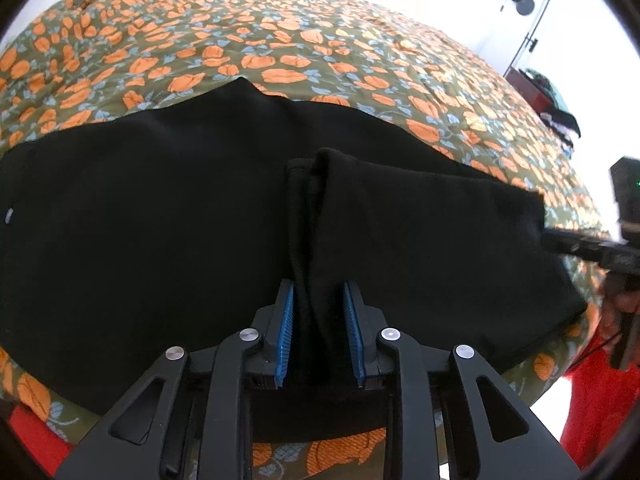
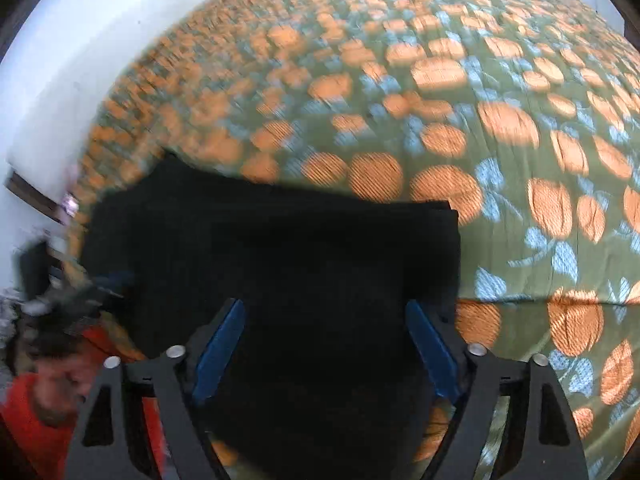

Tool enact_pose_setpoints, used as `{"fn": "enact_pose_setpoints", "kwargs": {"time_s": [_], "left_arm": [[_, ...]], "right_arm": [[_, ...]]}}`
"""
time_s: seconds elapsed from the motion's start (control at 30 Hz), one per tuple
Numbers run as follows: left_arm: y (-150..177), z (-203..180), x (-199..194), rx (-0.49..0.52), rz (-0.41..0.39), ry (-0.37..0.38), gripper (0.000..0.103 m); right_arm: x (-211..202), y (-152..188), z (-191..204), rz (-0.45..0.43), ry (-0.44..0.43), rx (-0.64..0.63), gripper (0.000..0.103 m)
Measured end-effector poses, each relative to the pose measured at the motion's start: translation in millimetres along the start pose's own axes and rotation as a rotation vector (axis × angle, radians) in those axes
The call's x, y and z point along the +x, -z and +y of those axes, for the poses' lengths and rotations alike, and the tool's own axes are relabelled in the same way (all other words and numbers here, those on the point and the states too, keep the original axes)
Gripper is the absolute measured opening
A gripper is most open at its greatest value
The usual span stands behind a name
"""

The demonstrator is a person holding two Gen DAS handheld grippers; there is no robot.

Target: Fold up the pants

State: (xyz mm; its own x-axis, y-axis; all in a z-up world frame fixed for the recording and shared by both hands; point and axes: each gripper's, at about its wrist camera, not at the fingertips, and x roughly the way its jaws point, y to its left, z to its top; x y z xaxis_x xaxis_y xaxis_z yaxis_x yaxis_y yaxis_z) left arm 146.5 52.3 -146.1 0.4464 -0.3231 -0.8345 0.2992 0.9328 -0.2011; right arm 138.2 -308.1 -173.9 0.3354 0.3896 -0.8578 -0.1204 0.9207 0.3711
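Left gripper (image 1: 319,330) pinches a bunched ridge of the black pants (image 1: 160,220) on the bedspread (image 1: 280,52).
Right gripper (image 2: 326,350) spread wide, apparently empty (blurred view); lifting one-sided risks skewing the fold.

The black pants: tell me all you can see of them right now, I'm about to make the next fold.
The black pants are plain, soft, matte fabric, spread across the floral bedspread near its front edge. A bunched fold rises from the middle into the left tongs, whose blue pads are shut on it. One part lies doubled over toward the right, ending in a straight edge. The right tongs are open over the fabric, which looks flat there; that view is blurred.
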Motion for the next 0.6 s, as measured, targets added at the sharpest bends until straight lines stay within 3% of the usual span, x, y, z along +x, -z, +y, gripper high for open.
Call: {"fn": "enact_pose_setpoints", "kwargs": {"time_s": [0.07,0.2,0.3,0.37,0.47,0.53,0.6], "left_arm": [[0,-1,0,0.008,-0.001,-0.003,0.024],[-1,2,1,-0.010,0.006,0.013,0.025],[-1,2,1,-0.015,0.007,0.011,0.025],[-1,2,1,-0.015,0.006,0.009,0.025],[0,2,2,-0.021,0.008,0.017,0.030],[0,1,1,-0.022,0.008,0.016,0.031],[1,2,1,-0.032,0.011,0.027,0.036]], "right_arm": [[-16,0,10,-0.042,0.017,-0.024,0.080],[-59,12,34,-0.130,-0.043,-0.072,0.082],[-68,30,56,-0.149,-0.072,-0.125,0.084],[-56,46,53,-0.107,-0.072,-0.135,0.085],[-10,67,35,0.065,-0.001,-0.087,0.085],[-8,72,32,0.020,-0.021,-0.084,0.092],[-8,70,36,0.036,-0.025,-0.091,0.095]]}}
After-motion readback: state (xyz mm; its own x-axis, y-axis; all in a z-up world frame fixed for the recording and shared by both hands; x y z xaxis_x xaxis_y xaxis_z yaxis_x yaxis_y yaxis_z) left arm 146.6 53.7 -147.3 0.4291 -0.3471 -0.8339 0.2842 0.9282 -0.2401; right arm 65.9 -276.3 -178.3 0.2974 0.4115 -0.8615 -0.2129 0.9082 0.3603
